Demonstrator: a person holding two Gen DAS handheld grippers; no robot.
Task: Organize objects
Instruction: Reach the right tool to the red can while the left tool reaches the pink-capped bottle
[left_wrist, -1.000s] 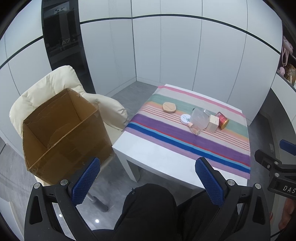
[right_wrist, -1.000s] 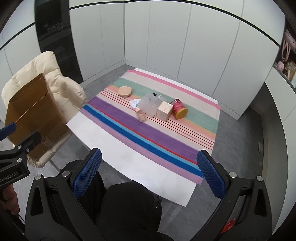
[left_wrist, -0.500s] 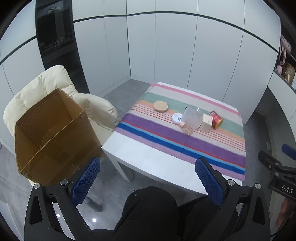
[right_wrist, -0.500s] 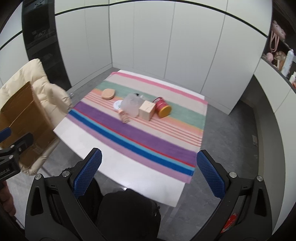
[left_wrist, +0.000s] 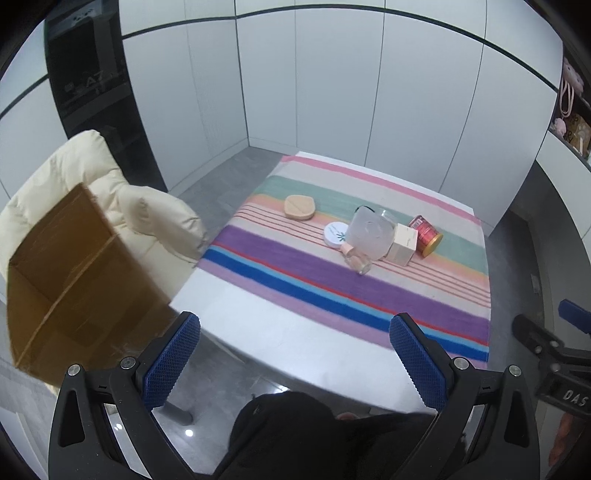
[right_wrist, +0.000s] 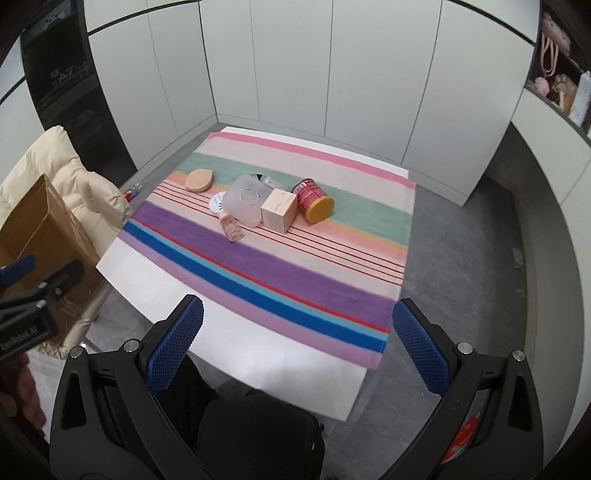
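- Both pairs of blue-padded fingers were spread wide with nothing between them: your left gripper (left_wrist: 295, 354) hung above the near edge of the table, and your right gripper (right_wrist: 297, 341) hung over the same near edge, further to the right.
- You kept both tools well apart from the objects, which sat clustered toward the far middle of the striped cloth (right_wrist: 280, 273) covering most of the white table (left_wrist: 258, 325).
- At the left of the cluster lay a tan, rounded compact-like case (left_wrist: 299, 207), on its own and a little apart from the rest.
- A white round lidded tin (left_wrist: 334, 234) touched or nearly touched a frosted translucent plastic container (right_wrist: 246, 200) that leaned up on its side.
- In front of that container lay a small clear bottle with a pink cap (left_wrist: 355, 257), on its side.
- Just right of the container stood a pale beige cube-shaped box (right_wrist: 279, 209), and beside it a red can with a yellow-orange end (right_wrist: 313, 200) lay on its side.
- An open cardboard box (left_wrist: 77, 284) rested on a cream padded chair (left_wrist: 147, 214) to the left of the table; whether anything was inside it could not be told.
- Your dark-clothed lap (right_wrist: 258, 435) showed below the grippers.
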